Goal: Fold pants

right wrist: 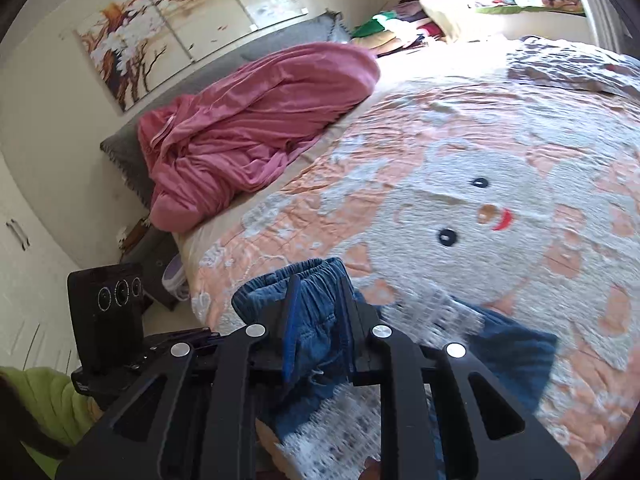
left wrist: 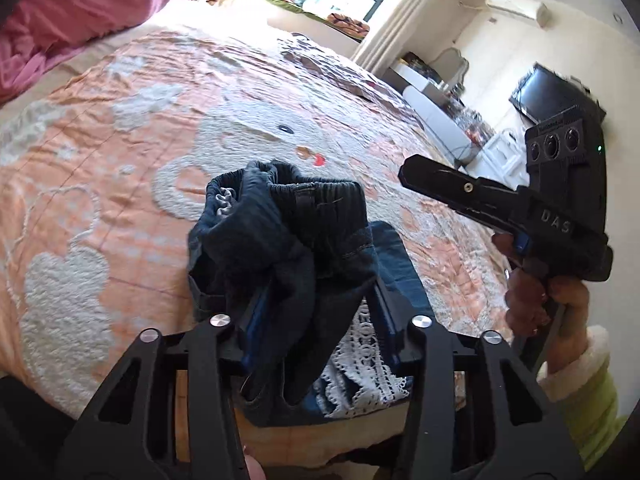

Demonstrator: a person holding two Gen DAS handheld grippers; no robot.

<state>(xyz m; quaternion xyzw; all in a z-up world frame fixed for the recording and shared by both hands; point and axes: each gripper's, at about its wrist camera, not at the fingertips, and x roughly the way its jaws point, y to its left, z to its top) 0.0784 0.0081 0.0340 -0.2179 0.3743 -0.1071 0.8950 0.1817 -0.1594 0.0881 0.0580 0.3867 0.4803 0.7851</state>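
Nearest the left wrist camera, the left gripper point(left wrist: 316, 312) is closed partway on a dark bunch of the denim pants point(left wrist: 280, 236), the cloth pressed between its two fingers and humped up toward 12 o'clock. The elastic waistband point(left wrist: 280, 180) stands at the top of that bunch, and white lace trim point(left wrist: 360, 376) hangs at 5 o'clock under the fingers. At 3 o'clock the right gripper point(left wrist: 416, 176) shows side-on, held by a hand point(left wrist: 536, 296) in a lime-green sleeve point(left wrist: 592, 412).

In the right wrist view, the right gripper point(right wrist: 318, 320) is nearly closed, pinching a blue fold of the pants point(right wrist: 316, 344) by the gathered waistband point(right wrist: 288, 280). The rest of the fabric trails to 4 o'clock over the bedspread point(right wrist: 500, 152). The left gripper's body sits at 9 o'clock.

Farther off, the peach bedspread with a white bear face covers the bed. A crumpled pink blanket point(right wrist: 256, 120) lies at 11 o'clock against a grey headboard point(right wrist: 280, 40), with a floral painting point(right wrist: 160, 32) on the wall above.
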